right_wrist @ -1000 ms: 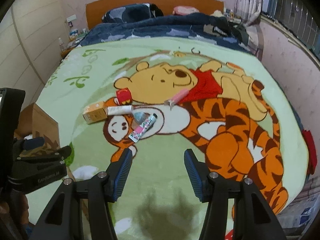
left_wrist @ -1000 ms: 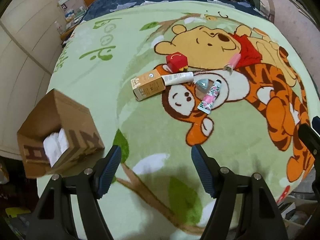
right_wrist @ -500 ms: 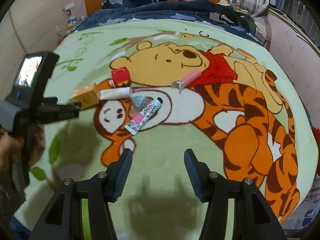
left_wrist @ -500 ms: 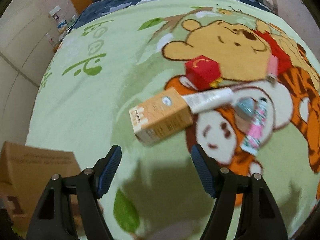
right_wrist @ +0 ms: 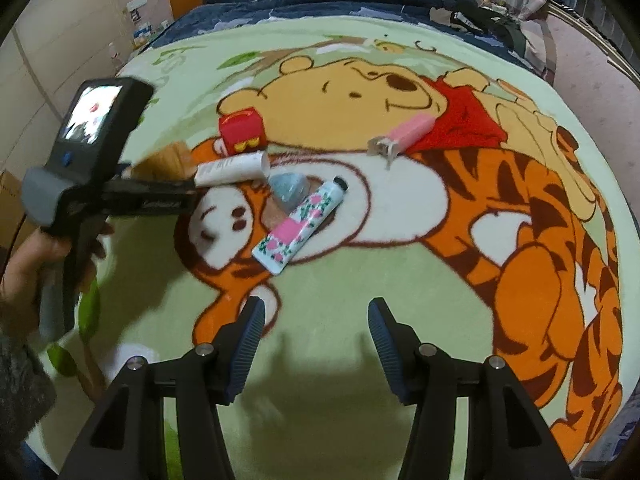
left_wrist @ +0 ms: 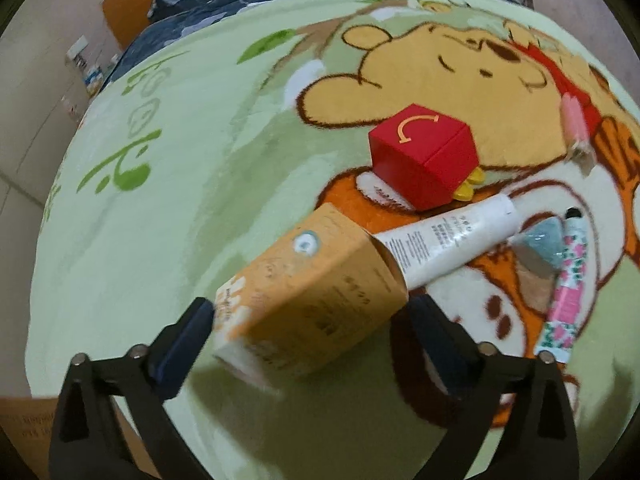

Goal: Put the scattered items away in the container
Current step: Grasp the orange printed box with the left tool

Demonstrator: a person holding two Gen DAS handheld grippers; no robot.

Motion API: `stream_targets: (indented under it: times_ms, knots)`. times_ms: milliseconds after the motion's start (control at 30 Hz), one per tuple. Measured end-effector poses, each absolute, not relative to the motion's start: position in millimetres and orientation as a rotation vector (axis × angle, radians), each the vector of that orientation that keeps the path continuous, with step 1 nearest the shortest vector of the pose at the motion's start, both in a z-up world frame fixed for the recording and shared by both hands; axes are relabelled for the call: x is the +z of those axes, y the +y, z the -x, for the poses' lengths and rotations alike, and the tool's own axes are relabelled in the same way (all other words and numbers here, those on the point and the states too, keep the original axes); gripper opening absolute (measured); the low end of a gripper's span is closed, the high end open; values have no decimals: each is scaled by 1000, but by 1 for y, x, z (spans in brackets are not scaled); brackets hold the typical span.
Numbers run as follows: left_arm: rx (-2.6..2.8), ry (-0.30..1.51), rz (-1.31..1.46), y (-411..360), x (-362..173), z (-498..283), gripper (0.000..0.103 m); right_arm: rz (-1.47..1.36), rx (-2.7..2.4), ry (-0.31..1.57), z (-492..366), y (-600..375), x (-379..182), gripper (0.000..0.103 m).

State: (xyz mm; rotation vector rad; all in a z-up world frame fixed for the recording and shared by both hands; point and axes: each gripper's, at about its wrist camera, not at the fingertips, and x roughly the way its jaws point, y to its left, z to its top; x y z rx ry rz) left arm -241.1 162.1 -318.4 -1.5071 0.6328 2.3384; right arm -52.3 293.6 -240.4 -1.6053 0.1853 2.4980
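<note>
An orange carton (left_wrist: 312,300) lies on the green cartoon blanket (left_wrist: 168,216), between the fingers of my left gripper (left_wrist: 310,332). The left jaws are opening wide around the carton, and the pads are not seen pressing on it. A white tube (left_wrist: 448,240) pokes out from behind the carton, with a red box (left_wrist: 424,156) beyond it. A floral tube (right_wrist: 300,228), a grey-blue lump (right_wrist: 288,190) and a pink item (right_wrist: 404,134) lie further right. My right gripper (right_wrist: 316,320) hangs open over bare blanket, short of the floral tube.
A corner of the brown cardboard container (left_wrist: 24,428) shows at the lower left, off the blanket's edge. A hand (right_wrist: 24,256) holds the left gripper's body. A dark blue quilt (right_wrist: 320,4) and a headboard lie at the far end, with walls on both sides.
My left gripper came down and forward from near the cardboard box to the orange carton, and its jaws spread wider around it. My right gripper sank closer to the blanket.
</note>
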Motion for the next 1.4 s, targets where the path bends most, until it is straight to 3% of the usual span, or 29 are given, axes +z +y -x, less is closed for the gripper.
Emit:
stream_targets:
  times_ms: [133, 367, 433, 567, 867, 1200, 1267, 1333, 1367, 1400]
  knots:
    - [2346, 612, 1548, 162, -321, 243, 102, 1633, 2482, 205, 48, 293, -247, 55]
    - [2208, 348, 1526, 187, -294, 151, 102, 1659, 2461, 226, 50, 294, -251, 55]
    - [2198, 326, 1553, 194, -289, 128, 90, 1674, 2447, 180, 49, 293, -253, 55]
    - [2174, 200, 1592, 180, -279, 130, 92, 1695, 2429, 229, 43, 300, -257, 55]
    - [2269, 469, 1472, 176, -269, 195, 92, 1658, 2448, 222, 45, 297, -250, 55]
    - [2005, 637, 1586, 204, -326, 211, 93, 1653, 2421, 224, 37, 307, -247, 55]
    - [2009, 600, 1619, 199, -333, 205, 76, 1648, 2415, 224, 37, 311, -247, 55]
    - [2041, 469, 1655, 186, -334, 201, 75, 1642, 2411, 222, 37, 314, -247, 55]
    - [2065, 385, 1667, 177, -332, 200, 57, 1640, 2411, 220, 36, 315, -247, 55]
    - [2078, 308, 1689, 168, -330, 198, 53, 1641, 2410, 220, 36, 315, -248, 55]
